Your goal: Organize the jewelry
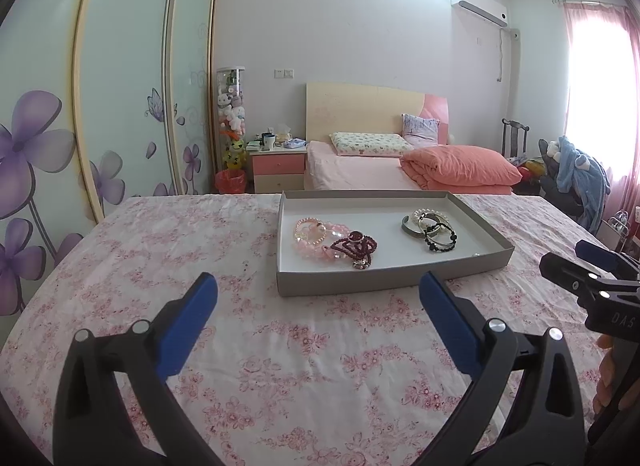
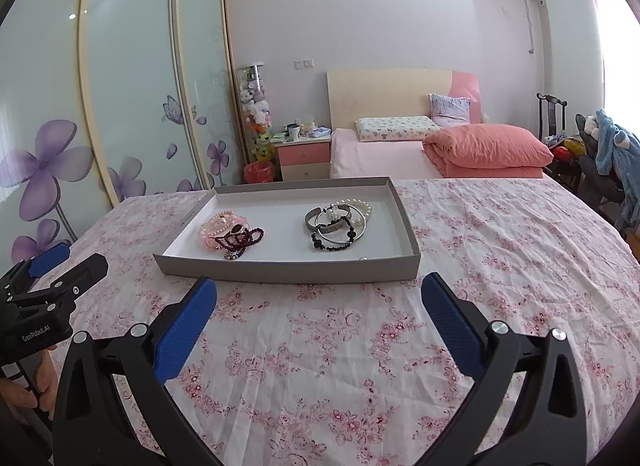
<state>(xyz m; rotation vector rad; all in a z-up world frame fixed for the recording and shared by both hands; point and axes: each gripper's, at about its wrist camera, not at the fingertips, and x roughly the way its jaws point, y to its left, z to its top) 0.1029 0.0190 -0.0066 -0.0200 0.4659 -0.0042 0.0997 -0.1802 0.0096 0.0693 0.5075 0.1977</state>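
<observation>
A shallow grey tray (image 1: 360, 280) (image 2: 280, 268) lies on a pink floral cloth. Inside at its left is a heap of pink bead bracelets (image 1: 316, 236) (image 2: 218, 225) with a dark red bead bracelet (image 1: 356, 244) (image 2: 240, 238) on top. At its right lie a pearl bracelet (image 1: 426, 213) (image 2: 360, 205), silver bangles (image 1: 416, 225) (image 2: 340, 225) and a black bead bracelet (image 1: 442, 242) (image 2: 332, 244). My left gripper (image 1: 318, 290) hovers open in front of the tray with nothing between its fingers. My right gripper (image 2: 320, 294) is also open and holds nothing, just before the tray's near wall.
The floral cloth (image 2: 500, 266) spreads wide around the tray. Beyond it stand a bed (image 1: 360, 169) with an orange quilt, a pink nightstand (image 1: 276, 169) and sliding wardrobe doors (image 1: 120, 105). A chair draped with blue clothing (image 1: 580, 173) sits at the right.
</observation>
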